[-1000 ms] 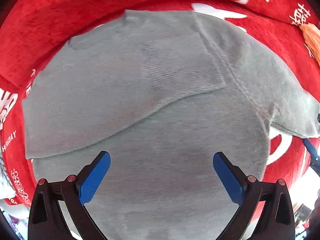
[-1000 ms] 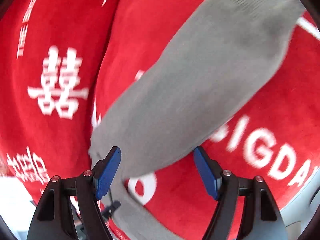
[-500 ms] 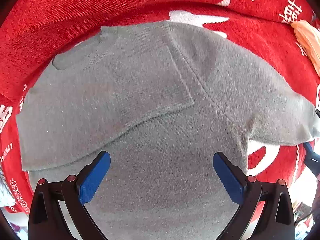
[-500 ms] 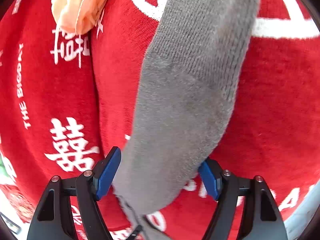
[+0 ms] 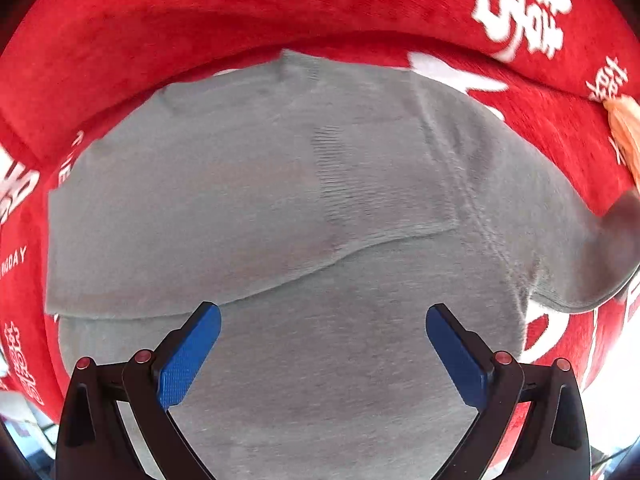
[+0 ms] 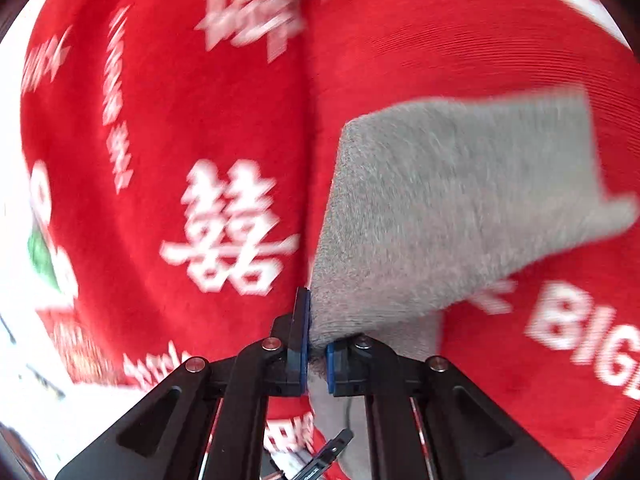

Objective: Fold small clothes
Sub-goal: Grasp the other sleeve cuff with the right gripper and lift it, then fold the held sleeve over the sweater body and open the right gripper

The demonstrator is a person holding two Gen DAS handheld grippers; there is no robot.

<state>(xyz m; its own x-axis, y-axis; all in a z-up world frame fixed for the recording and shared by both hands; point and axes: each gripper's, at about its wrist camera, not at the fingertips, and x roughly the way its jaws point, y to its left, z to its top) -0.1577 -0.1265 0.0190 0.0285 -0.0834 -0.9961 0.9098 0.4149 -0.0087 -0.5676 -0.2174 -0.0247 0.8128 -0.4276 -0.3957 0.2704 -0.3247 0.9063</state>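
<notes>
Right tool (image 6: pixel 316 354) just clamped grey sleeve (image 6: pixel 460 208) — blurred, cuff cut off

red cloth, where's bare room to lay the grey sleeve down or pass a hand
Bare red printed cloth lies beyond the grey knit sweater, along its far edge. More lies left of the sleeve that the right gripper pinches. The middle is crowded: the sweater fills it under the open left gripper. An orange fabric piece takes the right edge.

You see one grey sweater (image 5: pixel 320 208), one red cloth (image 5: pixel 240 16) printed with white characters beneath it, one orange garment (image 5: pixel 626 128) at the edge, and two grippers: left gripper (image 5: pixel 323 350), right gripper (image 6: pixel 316 344).
</notes>
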